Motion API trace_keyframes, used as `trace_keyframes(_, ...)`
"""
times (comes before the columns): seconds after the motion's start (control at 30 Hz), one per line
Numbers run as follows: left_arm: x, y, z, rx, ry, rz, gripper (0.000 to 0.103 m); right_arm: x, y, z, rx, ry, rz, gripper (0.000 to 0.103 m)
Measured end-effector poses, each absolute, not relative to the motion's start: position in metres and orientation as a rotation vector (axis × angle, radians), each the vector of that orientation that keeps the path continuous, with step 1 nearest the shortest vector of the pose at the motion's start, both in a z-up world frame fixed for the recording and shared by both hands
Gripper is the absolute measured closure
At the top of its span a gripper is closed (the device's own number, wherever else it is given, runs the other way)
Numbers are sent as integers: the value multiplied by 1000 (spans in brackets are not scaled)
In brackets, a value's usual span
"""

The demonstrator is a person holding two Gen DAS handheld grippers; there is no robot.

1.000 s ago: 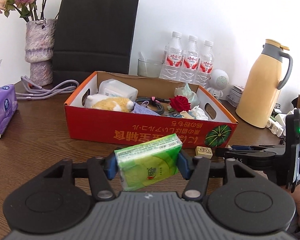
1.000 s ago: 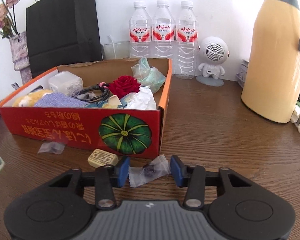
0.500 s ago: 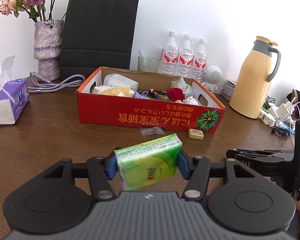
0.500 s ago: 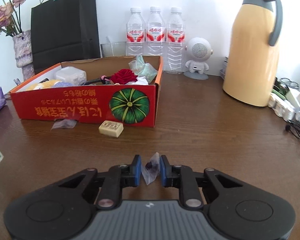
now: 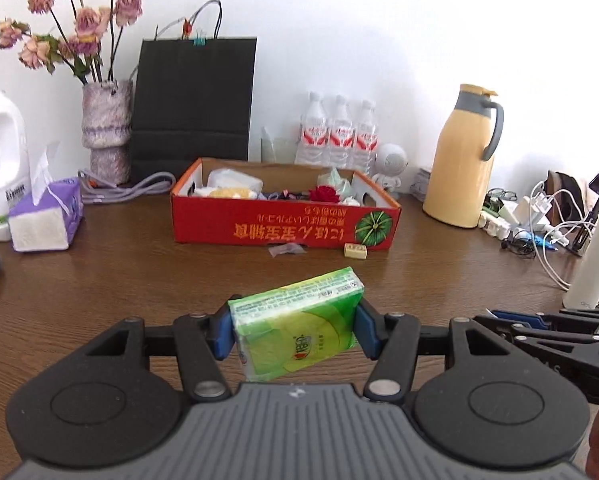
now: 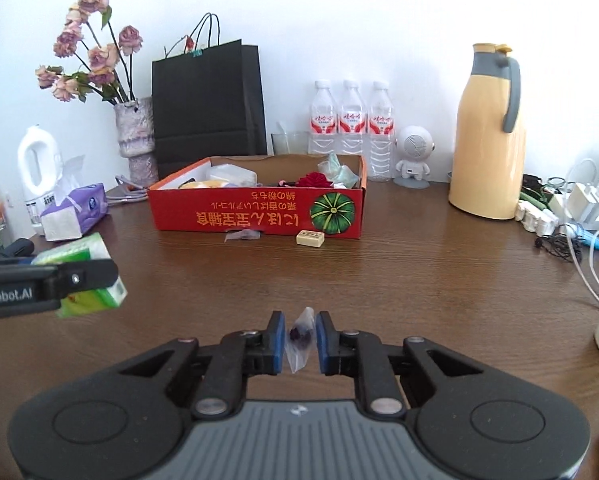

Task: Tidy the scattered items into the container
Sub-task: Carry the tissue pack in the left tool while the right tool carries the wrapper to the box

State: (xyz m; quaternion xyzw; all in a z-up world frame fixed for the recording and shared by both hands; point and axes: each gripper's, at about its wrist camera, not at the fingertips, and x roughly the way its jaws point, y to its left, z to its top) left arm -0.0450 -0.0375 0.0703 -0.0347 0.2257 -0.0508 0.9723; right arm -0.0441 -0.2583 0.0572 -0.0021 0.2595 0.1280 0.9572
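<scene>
My left gripper (image 5: pixel 293 330) is shut on a green tissue pack (image 5: pixel 299 326), held above the wooden table, well short of the red cardboard box (image 5: pixel 283 230). My right gripper (image 6: pixel 301 338) is shut on a small clear plastic bag (image 6: pixel 301 336) with something dark inside. The box (image 6: pixel 255 216) holds a red rose, a plush toy, a cable and other items. A clear bag (image 6: pixel 241 235) and a small beige tile (image 6: pixel 310 238) lie on the table against the box's front. The left gripper with the tissue pack (image 6: pixel 81 280) shows at the left of the right wrist view.
Behind the box stand a black paper bag (image 5: pixel 195 100), three water bottles (image 5: pixel 339 132), a vase of dried flowers (image 5: pixel 105 132) and a yellow thermos (image 5: pixel 461 164). A purple tissue box (image 5: pixel 45 220) sits at left. Chargers and cables (image 5: pixel 539 220) lie at right, with a white tumbler (image 5: pixel 591 256).
Both grippers have pulled back and up from the box, each carrying its item. The right gripper closed on the small bag and lifted it off the table.
</scene>
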Motion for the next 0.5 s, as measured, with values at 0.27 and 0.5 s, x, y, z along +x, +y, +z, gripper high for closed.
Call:
trace_keyframes(0.27,5,-34,108,-48,349,-143,45,-3,-255,96,8,440,322,88)
trace_keyframes(0.5,163,-27,178,-107,457,-268,45,132,-258,172,52,399,379,87)
